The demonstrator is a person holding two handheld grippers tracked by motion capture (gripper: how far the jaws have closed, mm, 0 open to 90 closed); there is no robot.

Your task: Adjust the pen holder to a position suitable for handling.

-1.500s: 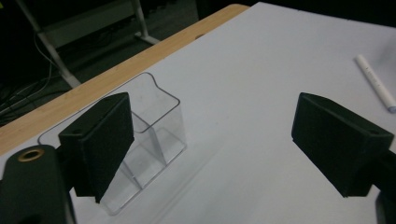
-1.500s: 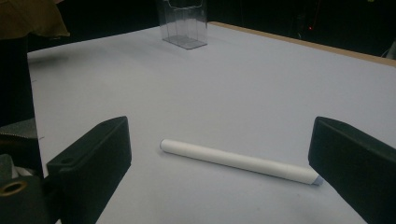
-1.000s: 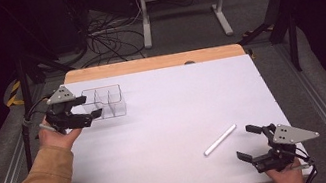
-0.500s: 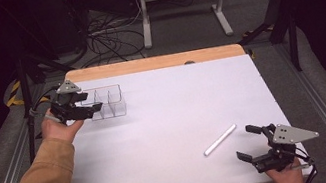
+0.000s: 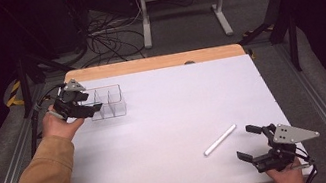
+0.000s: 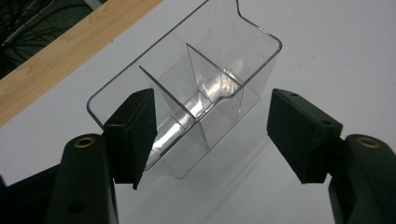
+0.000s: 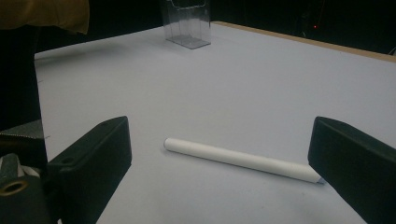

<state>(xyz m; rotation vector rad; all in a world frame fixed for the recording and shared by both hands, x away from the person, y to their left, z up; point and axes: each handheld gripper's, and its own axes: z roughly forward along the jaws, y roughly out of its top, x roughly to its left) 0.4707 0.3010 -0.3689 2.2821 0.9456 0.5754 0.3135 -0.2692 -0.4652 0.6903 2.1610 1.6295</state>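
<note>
Status: early stage — neither item is gripped yet.

Left gripper (image 5: pixel 86 105): positioned at the near end of the clear organizer (image 5: pixel 108 102), which stands upright near the far-left corner of the white table (image 5: pixel 166 121). In the left gripper view the jaws straddle the end compartment of the organizer (image 6: pixel 196 98). The jaws have just been closing, with the organizer between them. One pad sits at or against the outer wall; the other stands clearly off the opposite wall. Contact on the first side cannot be confirmed from this angle, but the jaws are not clamped — read them as released around the organizer.

Right gripper (image 5: pixel 251 143): parked near the front-right edge of the table, jaws spread wide, holding nothing. The white stick (image 5: pixel 220 140) lies flat on the table just beyond its fingertips, apart from them. In the right gripper view the stick (image 7: pixel 240 159) lies crosswise between the two open pads, untouched, with the organizer (image 7: pixel 186 23) well beyond it.

Done: both grippers lined up on their items.

Remaining, as a judgement: close the left jaws fully on the organizer wall to steady it; grasp the stick with the right gripper; carry it across the table; lower it into a compartment. All three compartments appear empty.
</note>
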